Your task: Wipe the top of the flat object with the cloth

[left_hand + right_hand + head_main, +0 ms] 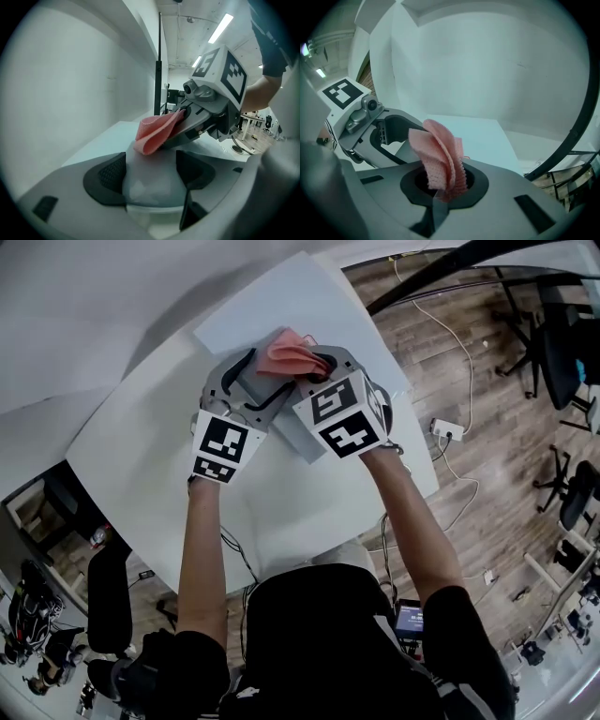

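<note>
A pink cloth (291,354) hangs bunched from my right gripper (323,364), which is shut on it; in the right gripper view the cloth (438,157) stands up in folds out of the jaws (443,183). A flat pale grey object (295,432) lies on the white table (141,451) between both grippers. My left gripper (258,382) holds its near-left edge: in the left gripper view the grey object (150,180) fills the gap between the dark pads (110,176). There the cloth (157,132) touches the object's far end, with the right gripper (206,112) behind it.
A raised white panel (281,296) lies on the table behind the object, and a white wall stands to the far left. On the wooden floor to the right are a power strip (445,430), cables and office chairs (562,343).
</note>
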The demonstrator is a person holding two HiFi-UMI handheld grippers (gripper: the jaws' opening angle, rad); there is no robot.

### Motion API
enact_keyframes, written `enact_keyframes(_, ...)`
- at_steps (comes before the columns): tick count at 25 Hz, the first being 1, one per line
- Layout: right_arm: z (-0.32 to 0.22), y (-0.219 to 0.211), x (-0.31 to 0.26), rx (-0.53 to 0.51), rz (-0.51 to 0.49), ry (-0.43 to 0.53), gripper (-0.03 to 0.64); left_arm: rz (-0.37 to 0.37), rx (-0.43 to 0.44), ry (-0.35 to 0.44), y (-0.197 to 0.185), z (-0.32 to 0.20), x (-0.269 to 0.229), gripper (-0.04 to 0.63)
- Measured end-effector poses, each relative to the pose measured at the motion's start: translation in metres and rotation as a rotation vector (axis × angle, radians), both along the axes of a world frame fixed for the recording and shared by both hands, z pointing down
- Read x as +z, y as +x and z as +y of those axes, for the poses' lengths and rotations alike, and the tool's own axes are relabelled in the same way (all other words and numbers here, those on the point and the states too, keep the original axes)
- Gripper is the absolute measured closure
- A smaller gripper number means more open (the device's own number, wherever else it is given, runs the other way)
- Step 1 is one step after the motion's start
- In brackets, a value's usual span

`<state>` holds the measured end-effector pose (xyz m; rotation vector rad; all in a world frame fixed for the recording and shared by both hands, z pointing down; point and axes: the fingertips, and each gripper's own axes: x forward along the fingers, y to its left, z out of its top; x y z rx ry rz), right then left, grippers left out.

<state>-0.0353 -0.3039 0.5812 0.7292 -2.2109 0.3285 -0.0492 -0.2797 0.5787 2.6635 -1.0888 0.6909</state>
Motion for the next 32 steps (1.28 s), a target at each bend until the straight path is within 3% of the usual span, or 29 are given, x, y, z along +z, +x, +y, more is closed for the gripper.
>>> enact_keyframes(15, -0.072, 0.055, 0.002, 0.215, 0.012, 0.034, 0.569, 0.004, 0.002, 0.012, -0.001, 0.001, 0.000, 0.267)
enact_keyframes(32, -0.062, -0.032, 0.002, 0.080, -0.052, 0.005, 0.569, 0.003, 0.008, 0.016, 0.001, 0.000, 0.001, 0.267)
